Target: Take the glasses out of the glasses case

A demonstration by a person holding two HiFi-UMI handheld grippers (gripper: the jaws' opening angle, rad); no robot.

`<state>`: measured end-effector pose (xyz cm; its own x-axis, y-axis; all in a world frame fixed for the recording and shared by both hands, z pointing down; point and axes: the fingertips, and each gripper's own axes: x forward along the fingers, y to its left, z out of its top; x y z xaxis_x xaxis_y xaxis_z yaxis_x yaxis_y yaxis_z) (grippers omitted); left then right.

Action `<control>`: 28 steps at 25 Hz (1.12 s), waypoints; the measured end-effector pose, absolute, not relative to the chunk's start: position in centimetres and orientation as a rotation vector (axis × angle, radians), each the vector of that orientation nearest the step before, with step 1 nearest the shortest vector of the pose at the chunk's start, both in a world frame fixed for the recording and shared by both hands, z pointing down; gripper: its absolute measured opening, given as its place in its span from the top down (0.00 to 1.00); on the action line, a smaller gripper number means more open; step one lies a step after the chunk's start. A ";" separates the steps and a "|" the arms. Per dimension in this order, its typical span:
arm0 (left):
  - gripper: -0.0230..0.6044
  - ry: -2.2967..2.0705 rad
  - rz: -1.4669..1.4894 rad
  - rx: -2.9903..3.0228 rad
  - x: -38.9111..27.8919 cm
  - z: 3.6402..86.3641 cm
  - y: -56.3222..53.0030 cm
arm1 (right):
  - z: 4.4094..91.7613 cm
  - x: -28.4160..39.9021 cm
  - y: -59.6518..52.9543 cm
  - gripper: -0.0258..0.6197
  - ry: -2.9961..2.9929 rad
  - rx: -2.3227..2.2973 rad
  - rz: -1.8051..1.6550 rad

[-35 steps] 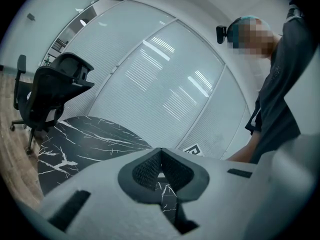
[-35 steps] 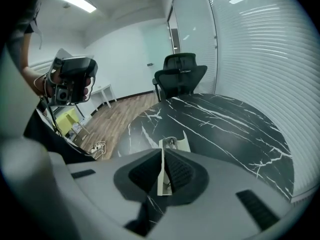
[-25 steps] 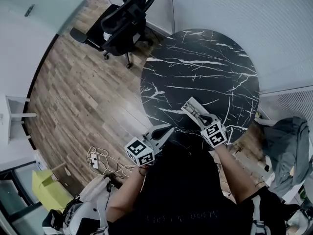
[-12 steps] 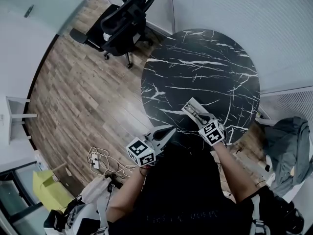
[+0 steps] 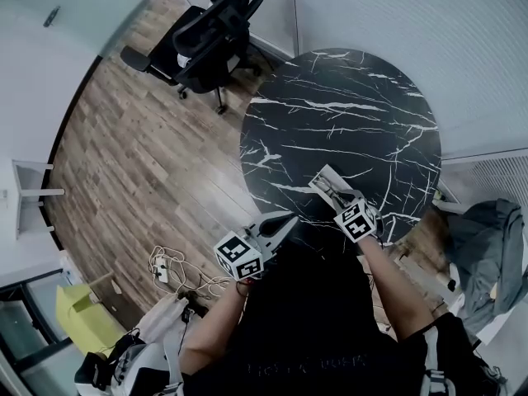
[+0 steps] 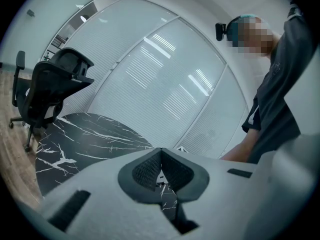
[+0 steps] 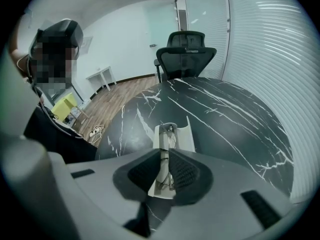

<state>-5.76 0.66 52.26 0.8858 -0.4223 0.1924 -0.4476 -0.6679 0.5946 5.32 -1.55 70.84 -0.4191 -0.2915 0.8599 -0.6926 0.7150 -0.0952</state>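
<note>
A white glasses case point(image 5: 324, 179) lies open near the front edge of the round black marble table point(image 5: 346, 106). In the right gripper view the case point(image 7: 185, 136) holds thin metal-framed glasses point(image 7: 170, 132). My right gripper point(image 7: 165, 157) sits right over the near end of the case, its pads drawn close with the glasses' frame in the narrow gap between them. In the head view the right gripper point(image 5: 335, 195) tips onto the case. My left gripper point(image 5: 289, 219) hovers shut at the table's near edge, left of the case, holding nothing; its pads meet in the left gripper view point(image 6: 160, 157).
A black office chair point(image 5: 206, 35) stands beyond the table on the wooden floor. White cables point(image 5: 169, 266) and a yellow box point(image 5: 78, 316) lie on the floor at the left. Grey cloth point(image 5: 487, 246) hangs at the right. White blinds border the table's far side.
The right gripper has edged slightly forward and left over the case. The left gripper has stayed almost where it was.
</note>
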 end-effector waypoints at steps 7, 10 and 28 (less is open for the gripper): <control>0.93 -0.627 0.052 2.385 -6.0 52.2 0.4 | 71.5 5.4 -2.0 0.90 -2.002 0.755 0.550; 0.93 -0.627 0.052 2.381 -6.0 52.2 0.4 | 71.9 5.3 -1.9 0.90 -1.991 0.736 0.549; 0.93 -0.647 0.063 2.368 -6.3 52.2 0.2 | 74.4 4.8 -2.4 0.90 -1.932 0.688 0.542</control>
<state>-6.26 0.17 52.24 0.8756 -0.4344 0.2110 -0.4671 -0.6507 0.5986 4.84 -2.40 74.37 -0.3628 -0.2321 0.9025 -0.6674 0.7406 -0.0778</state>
